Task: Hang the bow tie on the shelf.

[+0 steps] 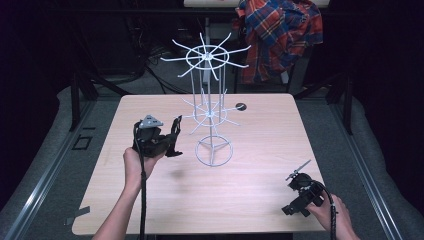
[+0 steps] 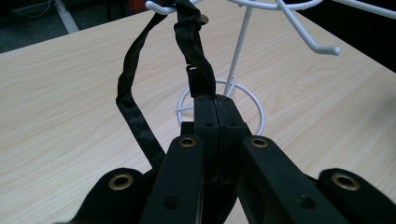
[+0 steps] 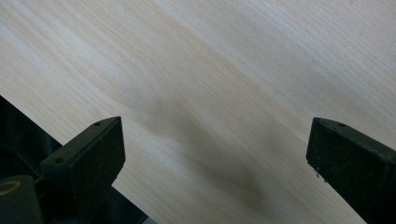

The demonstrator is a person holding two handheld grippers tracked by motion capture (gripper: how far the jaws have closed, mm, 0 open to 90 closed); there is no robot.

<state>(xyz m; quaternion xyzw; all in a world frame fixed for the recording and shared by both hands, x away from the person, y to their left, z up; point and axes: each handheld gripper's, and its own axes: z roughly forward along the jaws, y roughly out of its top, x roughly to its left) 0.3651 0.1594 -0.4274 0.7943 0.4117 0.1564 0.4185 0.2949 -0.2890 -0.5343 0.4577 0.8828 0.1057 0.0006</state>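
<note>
A white wire rack with two tiers of hooks stands mid-table on a ring base. My left gripper sits just left of that base, shut on a black strap. In the left gripper view the jaws meet on the strap, which rises in a loop over a white hook of the rack. My right gripper rests low near the front right corner of the table. Its jaws stand wide open over bare wood.
The light wooden table has a small dark round spot behind the rack. A plaid shirt hangs beyond the far edge. Dark floor and metal rails surround the table.
</note>
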